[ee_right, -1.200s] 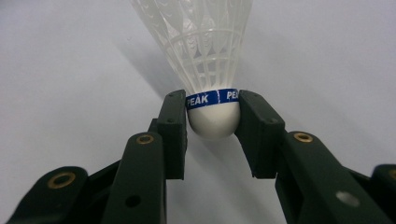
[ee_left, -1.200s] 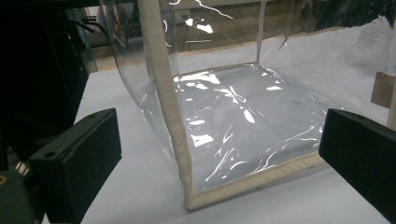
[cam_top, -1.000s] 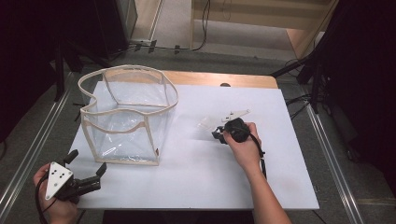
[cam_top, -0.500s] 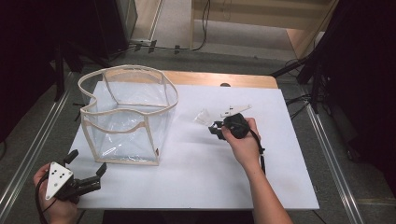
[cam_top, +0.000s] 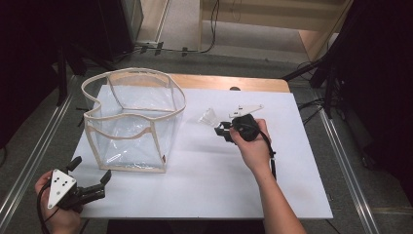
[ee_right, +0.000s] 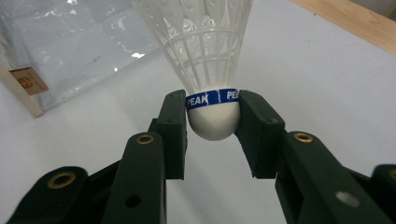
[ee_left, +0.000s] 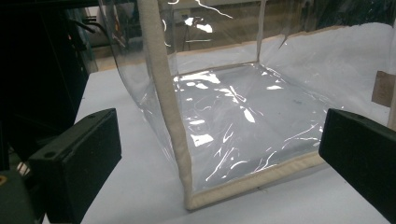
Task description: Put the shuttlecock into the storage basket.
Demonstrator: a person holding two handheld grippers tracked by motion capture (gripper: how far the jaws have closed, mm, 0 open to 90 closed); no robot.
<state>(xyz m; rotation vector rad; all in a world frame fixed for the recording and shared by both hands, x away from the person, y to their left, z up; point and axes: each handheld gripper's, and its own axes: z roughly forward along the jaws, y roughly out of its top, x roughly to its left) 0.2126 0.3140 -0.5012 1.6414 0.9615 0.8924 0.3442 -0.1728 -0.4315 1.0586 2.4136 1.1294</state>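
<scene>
Right hand-held gripper (ee_right: pixel 212 114) clamped on shuttlecock (ee_right: pixel 205 56) at its round white cork, above the desk (cam_top: pixel 292 195) near its far edge, beside the clear bag (cam_top: pixel 134 122). Feather-light, skirt easily crushed; best held by the firm cork. Left hand-held gripper (cam_top: pixel 90 180) wide, empty, at near left corner.

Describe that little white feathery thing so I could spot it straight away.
On the white table, look right of the big clear bag. There the right gripper pinches a shuttlecock by its rounded white tip: netted plastic skirt, blue band.
</scene>
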